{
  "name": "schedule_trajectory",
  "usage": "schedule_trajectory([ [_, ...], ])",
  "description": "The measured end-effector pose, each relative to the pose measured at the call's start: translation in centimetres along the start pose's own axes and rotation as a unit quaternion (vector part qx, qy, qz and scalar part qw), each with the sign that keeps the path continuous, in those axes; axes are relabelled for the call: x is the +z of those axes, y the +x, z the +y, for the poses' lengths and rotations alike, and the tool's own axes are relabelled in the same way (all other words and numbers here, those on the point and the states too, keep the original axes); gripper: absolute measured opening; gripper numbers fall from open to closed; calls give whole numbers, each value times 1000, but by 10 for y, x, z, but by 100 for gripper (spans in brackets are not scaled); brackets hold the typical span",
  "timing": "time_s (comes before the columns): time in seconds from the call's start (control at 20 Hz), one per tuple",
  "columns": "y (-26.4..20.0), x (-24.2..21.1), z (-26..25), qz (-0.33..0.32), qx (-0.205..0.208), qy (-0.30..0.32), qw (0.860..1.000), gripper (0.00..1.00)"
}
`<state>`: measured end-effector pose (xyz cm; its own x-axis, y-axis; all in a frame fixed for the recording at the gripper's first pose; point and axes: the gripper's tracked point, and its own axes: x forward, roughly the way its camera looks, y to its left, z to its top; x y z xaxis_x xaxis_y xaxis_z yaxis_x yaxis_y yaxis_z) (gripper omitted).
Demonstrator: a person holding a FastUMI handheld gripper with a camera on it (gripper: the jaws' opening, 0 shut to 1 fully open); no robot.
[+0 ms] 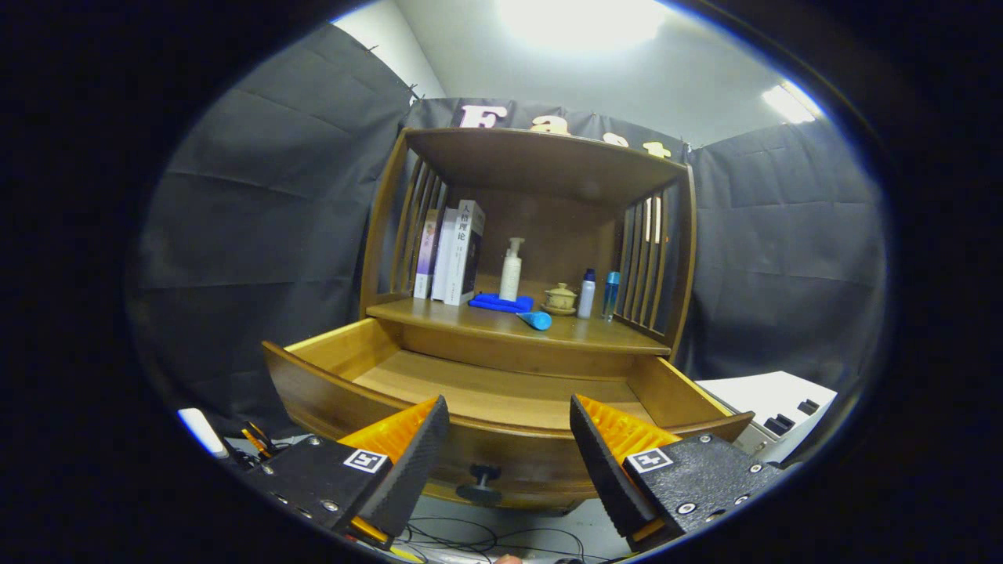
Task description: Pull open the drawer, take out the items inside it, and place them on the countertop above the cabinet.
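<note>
Black cloth is hung behind and beside a wooden cabinet [533,258], which is taken as the landmark. Below its counter [509,323] the drawer [501,392] is seen pulled well out toward the gripper [509,442], with the round knob [479,484] on its front lying low between the two fingers. The jaws are held wide apart and nothing is gripped; they hover just in front of the drawer's front wall, above the knob. The visible part of the drawer floor looks bare, though the near strip behind the front wall is hidden, so an item there cannot be ruled out. On the counter, under the cabinet's upper shelf, books [450,252] are stood at the left against the slats, then a pump bottle [511,270], a blue cloth [501,302], a small lidded pot [560,298] and two small bottles [597,294]. A blue item [536,319] lies on its side near the counter's front edge, apart from the tidy back row, which suggests it was set down from the drawer. The emptying is judged largely done.
</note>
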<state>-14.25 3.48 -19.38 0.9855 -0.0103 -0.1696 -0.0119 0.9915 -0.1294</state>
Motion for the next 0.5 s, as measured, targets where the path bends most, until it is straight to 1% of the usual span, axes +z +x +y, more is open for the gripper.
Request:
schedule_trajectory([
  [0.2, 7, -33, 7, 29, 8, 25, 999, 95],
  [0.4, 12, -54, 7, 40, 1, 18, 999, 95],
  [0.5, 15, -60, 4, 43, -8, 4, 999, 95],
])
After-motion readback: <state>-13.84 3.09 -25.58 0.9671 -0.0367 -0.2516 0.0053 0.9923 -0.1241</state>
